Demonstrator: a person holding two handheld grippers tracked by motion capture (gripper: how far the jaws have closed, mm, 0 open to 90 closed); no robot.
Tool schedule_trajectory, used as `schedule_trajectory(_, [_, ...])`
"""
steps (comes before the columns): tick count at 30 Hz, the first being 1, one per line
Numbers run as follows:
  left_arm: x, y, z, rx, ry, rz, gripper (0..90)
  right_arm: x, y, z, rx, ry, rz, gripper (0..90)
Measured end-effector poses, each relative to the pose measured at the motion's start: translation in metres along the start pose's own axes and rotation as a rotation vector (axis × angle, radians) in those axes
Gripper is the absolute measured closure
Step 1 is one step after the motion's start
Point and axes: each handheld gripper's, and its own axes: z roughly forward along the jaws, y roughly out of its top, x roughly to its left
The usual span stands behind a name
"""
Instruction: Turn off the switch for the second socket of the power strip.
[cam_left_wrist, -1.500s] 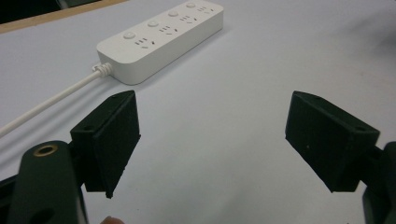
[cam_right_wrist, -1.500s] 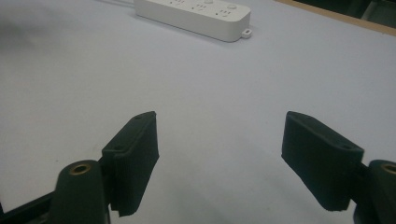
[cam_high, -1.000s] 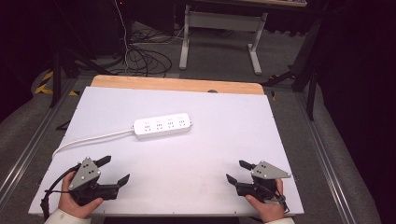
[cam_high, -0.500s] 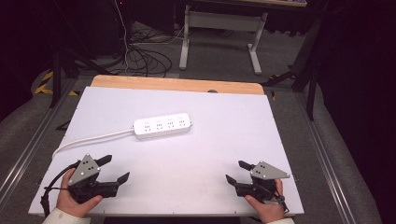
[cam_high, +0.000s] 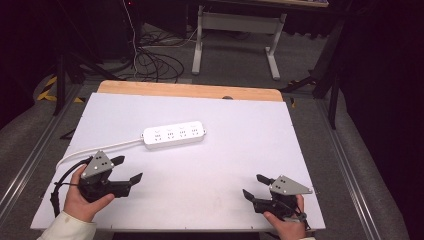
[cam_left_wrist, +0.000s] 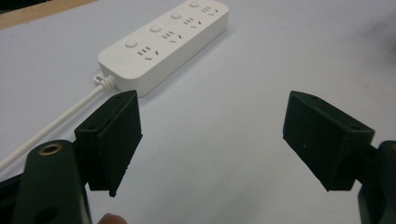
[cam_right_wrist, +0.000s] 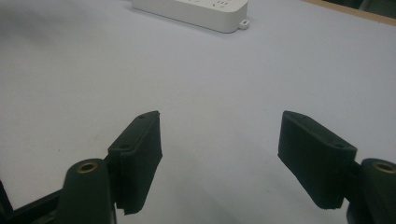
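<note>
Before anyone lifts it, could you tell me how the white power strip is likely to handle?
The power strip looks rigid and flat, so it probably won't roll or tip. Its smooth casing may slip between pads. The cord looks floppy and would likely drag behind.

Bare white surface (cam_high: 210, 185) lies between the left hand-held gripper (cam_high: 126, 170) and the right hand-held gripper (cam_high: 256, 186), so both have free passage across the near half. The one obstacle is the power strip (cam_high: 174, 135), mid-surface, slightly left and far of the left gripper. Its cord (cam_high: 100, 148) runs left toward the edge, just beside the left gripper. The right side and far right are unobstructed.
</note>
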Motion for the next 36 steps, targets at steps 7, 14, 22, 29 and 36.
schedule_trajectory(7, [0.0, 0.022, 0.003, -0.007, 0.011, 0.033, 22.7, 0.0, -0.002, -0.001, 0.004, -0.01, 0.002, 29.6])
schedule_trajectory(14, [0.002, 0.034, 0.006, -0.013, 0.007, 0.026, 25.3, 0.0, -0.003, -0.002, 0.002, -0.009, 0.009, 29.6])
schedule_trajectory(22, [0.0, 0.053, 0.012, -0.008, 0.002, 0.055, 25.6, -0.001, -0.003, -0.002, 0.001, -0.009, 0.015, 28.7])
schedule_trajectory(29, [-0.003, 0.06, 0.015, -0.015, 0.003, 0.069, 36.8, 0.0, -0.004, -0.003, 0.002, -0.014, 0.014, 28.3])
schedule_trajectory(36, [0.01, 0.07, 0.025, 0.031, -0.024, 0.012, 60.5, 0.002, -0.003, -0.003, 0.001, -0.008, 0.006, 28.3])
